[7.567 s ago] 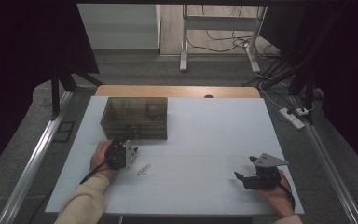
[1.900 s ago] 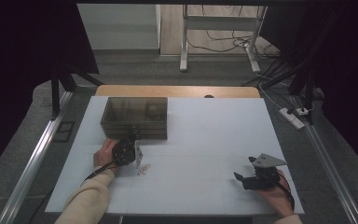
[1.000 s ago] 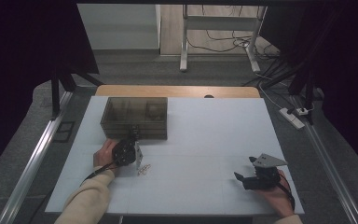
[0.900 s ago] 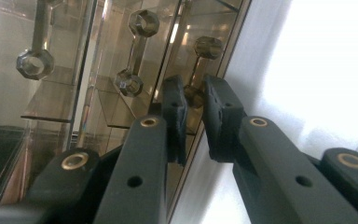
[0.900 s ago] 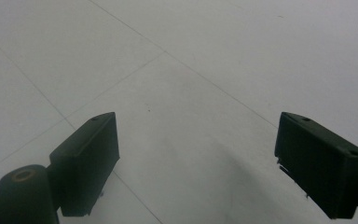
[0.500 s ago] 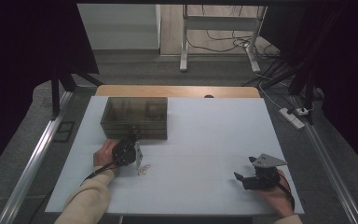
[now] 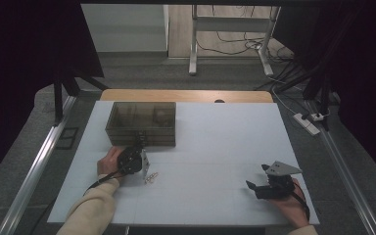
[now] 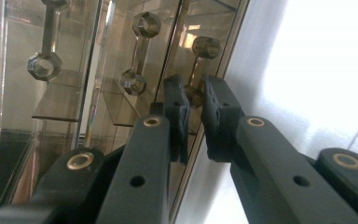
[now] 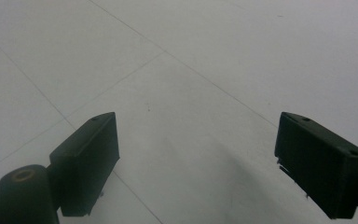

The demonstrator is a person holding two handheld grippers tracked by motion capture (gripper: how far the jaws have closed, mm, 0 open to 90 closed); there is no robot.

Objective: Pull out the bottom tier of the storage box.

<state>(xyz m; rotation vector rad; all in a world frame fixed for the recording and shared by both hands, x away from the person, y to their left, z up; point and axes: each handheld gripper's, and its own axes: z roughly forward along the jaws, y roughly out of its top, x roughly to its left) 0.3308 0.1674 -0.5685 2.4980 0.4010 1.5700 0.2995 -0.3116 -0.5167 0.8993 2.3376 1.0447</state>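
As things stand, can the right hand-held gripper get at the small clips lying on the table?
Probably yes: the right hand-held gripper is open, with bare table between it and the clips.

left gripper [image 7: 138,151] moved forward to the tinted box [image 7: 141,123], jaws seemingly narrowed

White tabletop [image 7: 215,147], faint seams crossing it, a wooden strip along its far edge. A smoky clear box [image 7: 142,122] sits far left on it. Just in front, small pale bits [image 7: 151,176] lie loose on the surface.
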